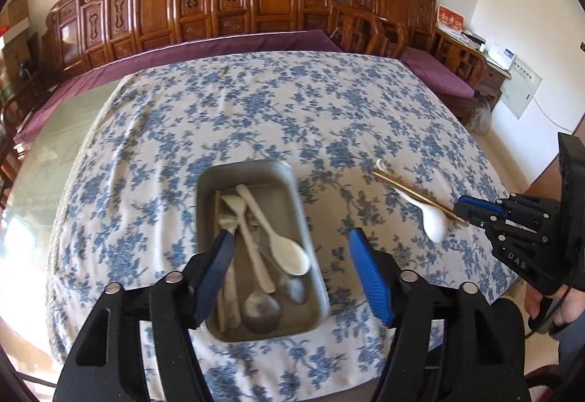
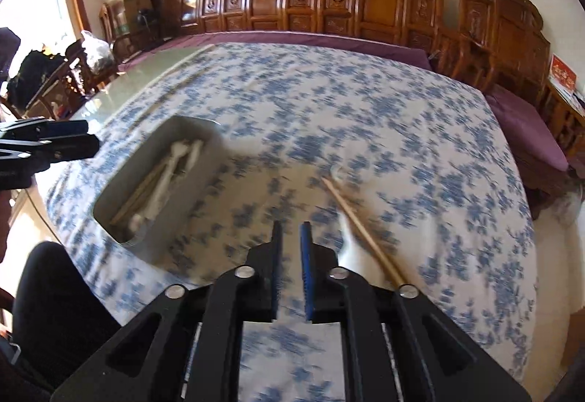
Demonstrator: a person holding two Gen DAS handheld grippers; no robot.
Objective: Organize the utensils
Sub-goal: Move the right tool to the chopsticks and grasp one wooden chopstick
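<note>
Left tongs (image 1: 289, 252) gape wide above the tray (image 1: 204, 204); right tongs (image 2: 290, 237), narrowed and empty, near the chopsticks (image 2: 360, 224).

"DAS" in raised letters on the right hand-held gripper (image 1: 461, 205) body.

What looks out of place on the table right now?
A white spoon and a pair of chopsticks lie loose on the tablecloth, right of the metal tray that holds the other utensils. The chopsticks cross over the spoon. Nothing looks spilled or damaged.
</note>
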